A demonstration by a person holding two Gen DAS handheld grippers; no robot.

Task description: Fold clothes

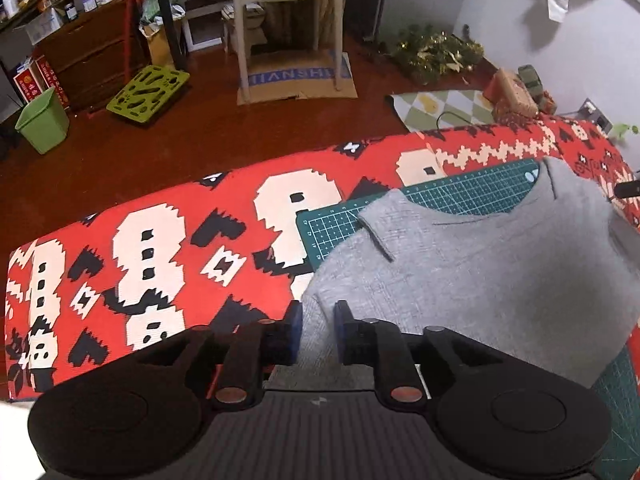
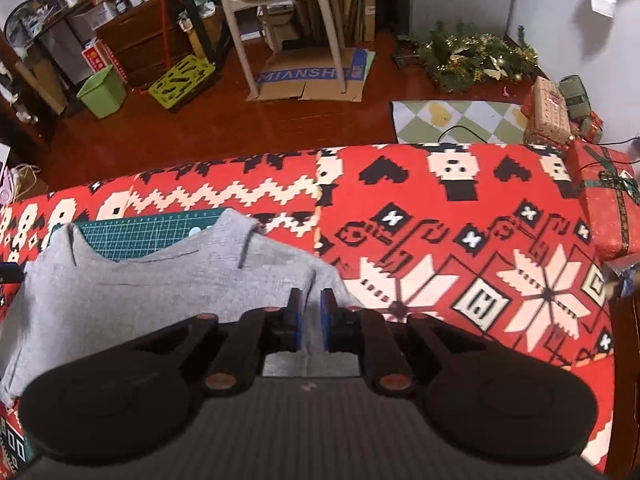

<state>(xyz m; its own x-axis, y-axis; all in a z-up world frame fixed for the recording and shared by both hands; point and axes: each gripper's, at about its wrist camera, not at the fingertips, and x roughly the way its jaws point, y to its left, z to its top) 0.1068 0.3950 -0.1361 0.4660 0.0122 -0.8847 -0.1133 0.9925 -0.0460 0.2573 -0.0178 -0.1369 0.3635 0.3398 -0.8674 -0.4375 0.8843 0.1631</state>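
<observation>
A grey shirt point(image 1: 460, 272) lies spread on a green cutting mat point(image 1: 460, 192), its neckline toward the table's far edge. My left gripper point(image 1: 319, 320) is at the shirt's near left corner, its blue pads closed on a bunch of the grey fabric. In the right wrist view the same shirt point(image 2: 160, 288) fills the left half over the mat point(image 2: 140, 236). My right gripper point(image 2: 311, 312) pinches a fold at the shirt's near right corner. The shirt's near edge is hidden under both grippers.
A red, white and black patterned cloth point(image 2: 440, 260) covers the table. A red wrapped gift box point(image 2: 604, 208) stands at its right end. Beyond the far edge are the wooden floor, a white chair point(image 2: 280, 8), a green bin point(image 2: 102, 90) and a wreath point(image 2: 476, 60).
</observation>
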